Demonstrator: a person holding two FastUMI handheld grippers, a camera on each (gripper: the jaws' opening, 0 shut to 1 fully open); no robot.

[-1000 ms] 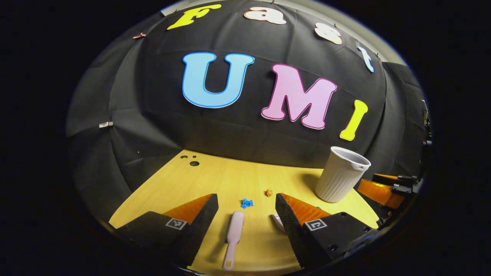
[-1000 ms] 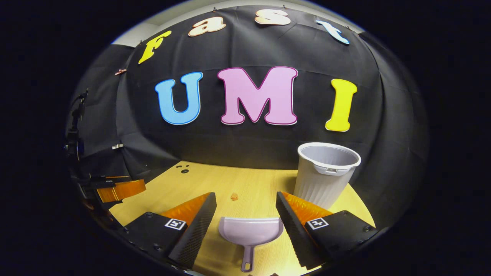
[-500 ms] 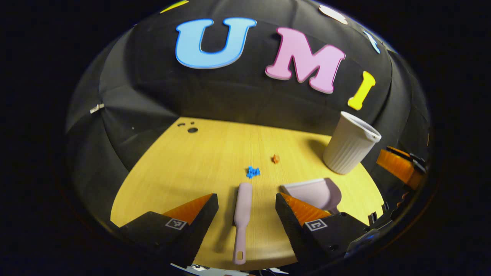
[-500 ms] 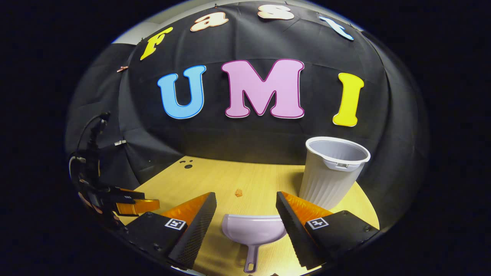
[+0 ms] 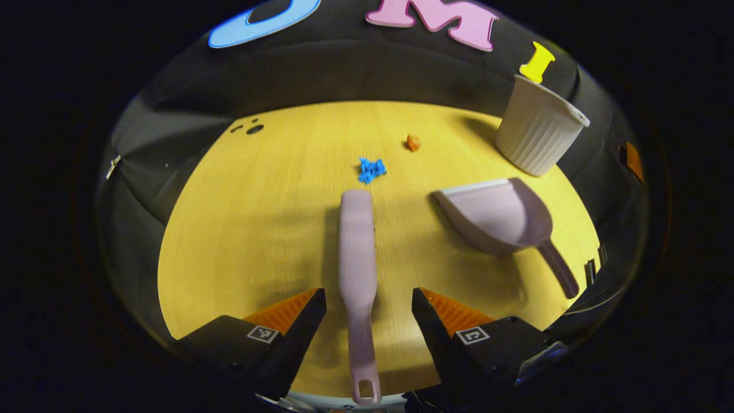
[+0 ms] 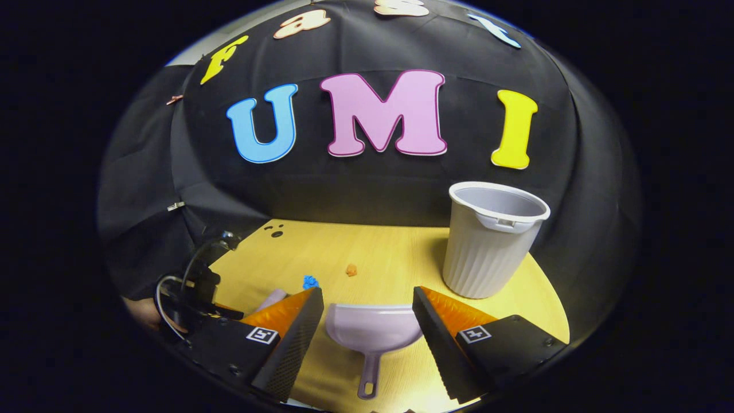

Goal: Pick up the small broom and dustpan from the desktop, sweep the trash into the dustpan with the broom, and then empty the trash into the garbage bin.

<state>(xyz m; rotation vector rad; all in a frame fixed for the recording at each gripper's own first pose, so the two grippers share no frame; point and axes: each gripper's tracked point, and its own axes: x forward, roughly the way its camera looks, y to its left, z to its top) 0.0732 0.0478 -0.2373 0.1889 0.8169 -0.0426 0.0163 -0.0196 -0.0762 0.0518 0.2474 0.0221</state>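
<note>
A pale lilac small broom lies flat on the yellow desktop, its handle toward me. My left gripper is open, one finger on each side of the handle, not touching it. The lilac dustpan lies to the broom's right. In the right gripper view the dustpan sits between the open fingers of my right gripper, handle toward me. Blue trash and an orange scrap lie beyond the broom. The blue trash and orange scrap lie ahead of the dustpan.
A white ribbed garbage bin stands upright at the back right of the desktop; the same bin is at the far right in the left gripper view. The left gripper's body with cables is at the lower left. Small holes mark the far left corner.
The left gripper has tilted down and come forward over the broom, so the handle now lies between its fingers. The right gripper has shifted slightly; the dustpan stays between its fingers.
</note>
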